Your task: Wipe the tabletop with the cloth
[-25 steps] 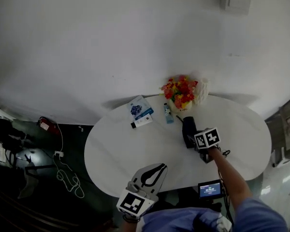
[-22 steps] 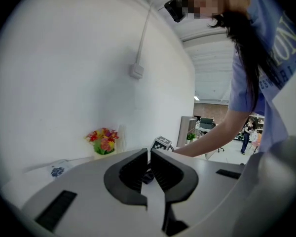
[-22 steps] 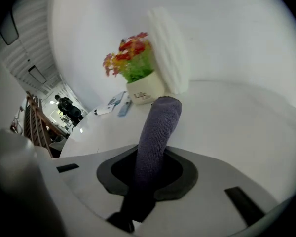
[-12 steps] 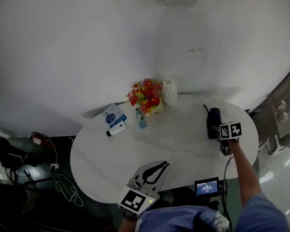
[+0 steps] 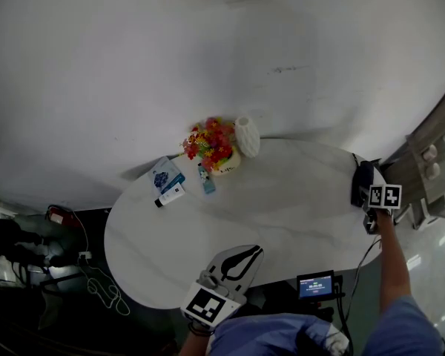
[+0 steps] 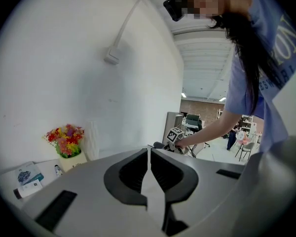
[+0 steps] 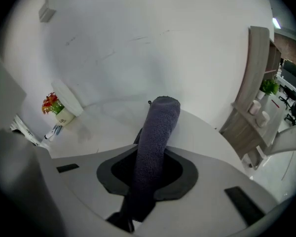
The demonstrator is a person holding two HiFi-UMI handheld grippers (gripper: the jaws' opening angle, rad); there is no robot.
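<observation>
The white oval tabletop [image 5: 282, 206] fills the middle of the head view. At its far right edge, my right gripper [image 5: 369, 193] is shut on a dark grey cloth [image 5: 361, 181] that rests on the surface. In the right gripper view the rolled cloth [image 7: 158, 132] runs between the jaws and out past the right gripper [image 7: 154, 154] over the tabletop [image 7: 113, 127]. My left gripper [image 5: 241, 256] hangs at the table's near edge, shut and empty. Through the left gripper view, the left gripper [image 6: 148, 151] has its jaws pressed together.
At the table's back stand a flower pot [image 5: 211, 145], a white vase [image 5: 246, 136], a small bottle [image 5: 206, 182] and a blue packet [image 5: 167, 180]. A wooden shelf [image 5: 423, 162] stands just right of the table. A small screen [image 5: 317, 285] and floor cables [image 5: 100, 277] lie below.
My right gripper has swept the cloth from the table's middle to its far right edge. The head view has swung to follow. The left gripper has stayed put.
</observation>
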